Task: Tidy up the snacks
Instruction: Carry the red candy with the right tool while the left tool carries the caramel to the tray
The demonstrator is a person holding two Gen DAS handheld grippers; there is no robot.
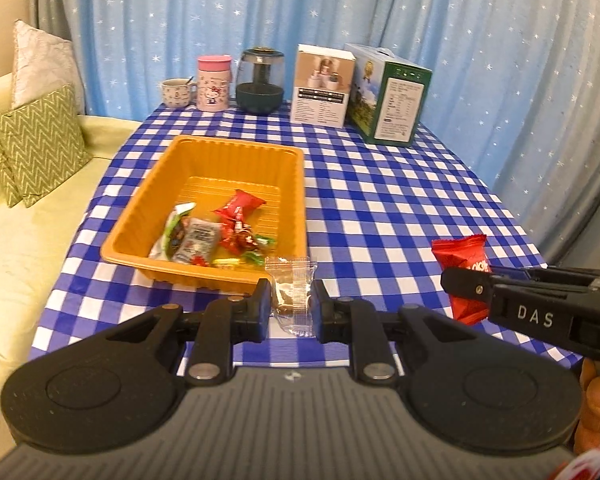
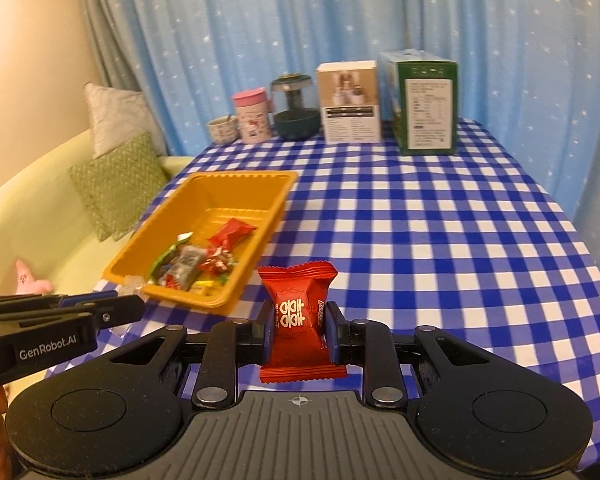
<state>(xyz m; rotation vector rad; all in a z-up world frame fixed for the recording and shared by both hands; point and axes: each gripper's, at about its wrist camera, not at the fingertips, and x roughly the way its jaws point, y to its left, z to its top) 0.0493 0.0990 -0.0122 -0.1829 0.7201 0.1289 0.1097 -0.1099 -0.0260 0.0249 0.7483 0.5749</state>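
A home living room: a pale yellow sofa [image 1: 28, 216] with cushions [image 1: 36, 144] beside a worktop [image 1: 380, 208] in blue gingham cloth, star-print curtains [image 1: 380, 4] behind, a mug [image 1: 177, 93] and pink flask [image 1: 214, 82] on top.

Clear snack packet [image 1: 292, 296] between left tongs [image 1: 291, 308]

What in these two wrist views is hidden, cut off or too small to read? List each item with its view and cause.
- Green box label print: both views, too small and blurred.
- Clear snack packet: contents unclear in left view; in right view the left hand-held gripper covers most of it.
- Orange tray: lower sweets hidden under the pile.
- Red snack packet: sides covered by the right hand-held gripper.
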